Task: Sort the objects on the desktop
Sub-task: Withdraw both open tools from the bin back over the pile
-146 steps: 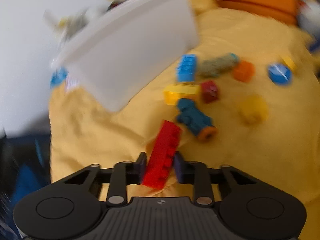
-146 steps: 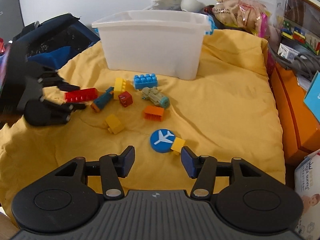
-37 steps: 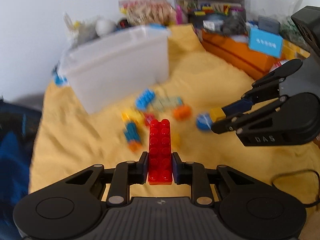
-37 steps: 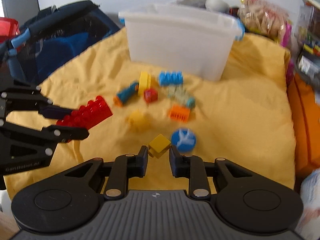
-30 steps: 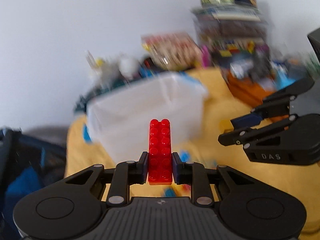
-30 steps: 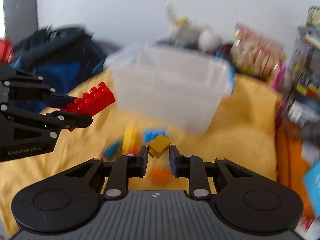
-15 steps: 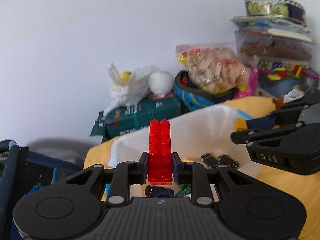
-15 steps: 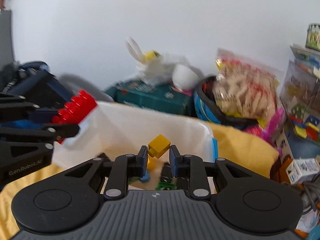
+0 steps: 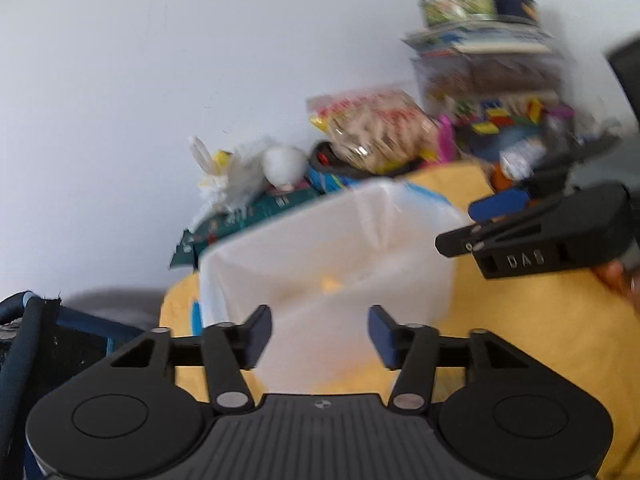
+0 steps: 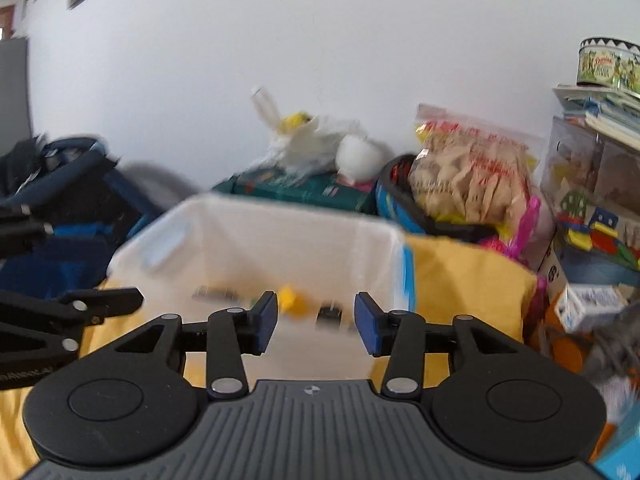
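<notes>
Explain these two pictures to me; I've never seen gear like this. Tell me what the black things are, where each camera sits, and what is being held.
No robot here: a person holds a two-finger gripper in each hand, each with a camera looking along its fingers. One picture looks out from the left gripper, the other from the right gripper. Both are open and hold nothing. Ahead stands a white plastic bin on a yellow cloth. Inside it a yellow block and some dark pieces show, blurred. In the left view the right gripper appears at the right edge.

Yellow block (image 10: pixel 291 299) inside white bin (image 10: pixel 256 240)
</notes>
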Tool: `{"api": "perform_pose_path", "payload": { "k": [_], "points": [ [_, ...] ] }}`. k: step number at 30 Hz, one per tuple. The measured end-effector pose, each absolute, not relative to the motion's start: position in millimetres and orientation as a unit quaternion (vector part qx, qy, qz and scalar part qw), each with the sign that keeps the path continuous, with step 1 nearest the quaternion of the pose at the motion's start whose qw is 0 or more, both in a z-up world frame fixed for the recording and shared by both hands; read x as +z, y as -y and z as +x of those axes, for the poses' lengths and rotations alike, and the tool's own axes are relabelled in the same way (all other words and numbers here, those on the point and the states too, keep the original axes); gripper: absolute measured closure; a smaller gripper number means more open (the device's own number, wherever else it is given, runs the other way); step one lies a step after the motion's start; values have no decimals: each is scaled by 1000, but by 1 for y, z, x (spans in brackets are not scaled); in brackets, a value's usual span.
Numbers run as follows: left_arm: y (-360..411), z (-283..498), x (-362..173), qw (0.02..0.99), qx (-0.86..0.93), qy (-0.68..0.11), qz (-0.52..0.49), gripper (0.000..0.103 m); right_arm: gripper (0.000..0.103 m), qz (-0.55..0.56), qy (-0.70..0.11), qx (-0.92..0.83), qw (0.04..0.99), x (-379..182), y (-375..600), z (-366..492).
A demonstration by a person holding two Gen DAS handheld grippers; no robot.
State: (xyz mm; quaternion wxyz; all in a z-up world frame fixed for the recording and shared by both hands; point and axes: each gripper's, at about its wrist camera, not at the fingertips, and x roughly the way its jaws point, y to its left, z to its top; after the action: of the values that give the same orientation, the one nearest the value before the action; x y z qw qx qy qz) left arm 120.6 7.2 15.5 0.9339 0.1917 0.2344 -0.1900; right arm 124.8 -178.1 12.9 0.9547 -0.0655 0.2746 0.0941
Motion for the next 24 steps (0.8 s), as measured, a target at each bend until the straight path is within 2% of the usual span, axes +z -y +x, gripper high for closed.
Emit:
{"api": "perform_pose_path", "payload": {
  "k": [8,10,13,16,19,24],
  "points": [
    [17,49,-69,883,-266,-334,197,44,58,-80,-387,102,913,-64,186,58],
    [21,50,-82,877,-267,-356,182,48,58,-71,-392,93,913,-70,189,42],
    [19,69,-94,870,-253,-406,118,58,58,-75,-390,83,914,-72,189,28],
    [0,93,-105,860,-218,-461,-15,59,57,-75,-383,78,917,-69,191,20],
    [-12,105,-110,856,-186,-471,-102,60,56,-83,-373,72,921,-67,193,12],
    [-7,118,-114,865,-177,-457,-107,65,56,-80,-375,69,921,-69,197,13]
  ]
}}
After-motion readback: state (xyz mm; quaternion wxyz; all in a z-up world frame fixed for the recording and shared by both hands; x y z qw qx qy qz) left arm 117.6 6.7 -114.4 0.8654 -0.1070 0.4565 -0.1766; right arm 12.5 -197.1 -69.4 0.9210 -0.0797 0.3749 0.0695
